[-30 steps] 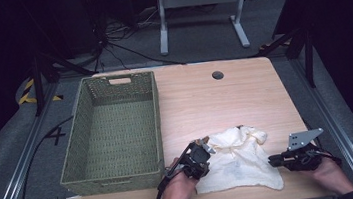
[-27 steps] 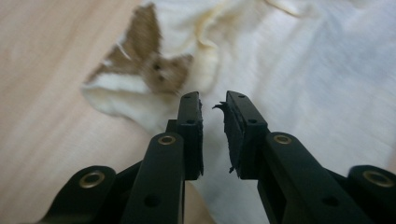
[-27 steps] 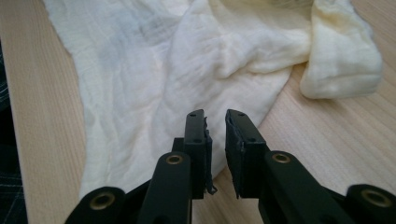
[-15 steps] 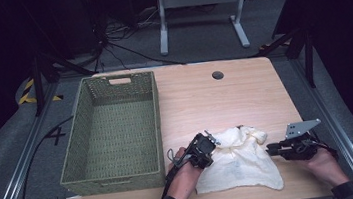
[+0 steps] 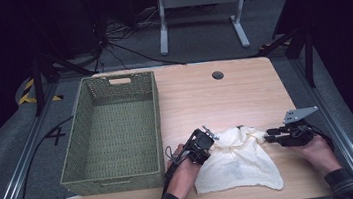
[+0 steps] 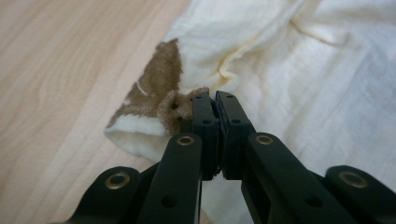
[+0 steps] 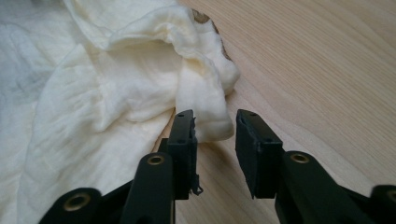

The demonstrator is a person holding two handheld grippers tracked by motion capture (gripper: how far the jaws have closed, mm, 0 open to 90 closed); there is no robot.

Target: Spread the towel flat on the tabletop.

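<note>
My left gripper pinches the cream cloth near the worktop's front edge, while my right gripper gapes around a fold.

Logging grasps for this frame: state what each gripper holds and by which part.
The left gripper is shut on the cream cloth, pinching its edge beside the brown patch. The right gripper is open, its fingers either side of a cloth fold, holding nothing.

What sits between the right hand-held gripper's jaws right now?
In the right gripper view, a folded end of the cream cloth lies in the gap of the open right hand-held gripper, over bare table.
</note>
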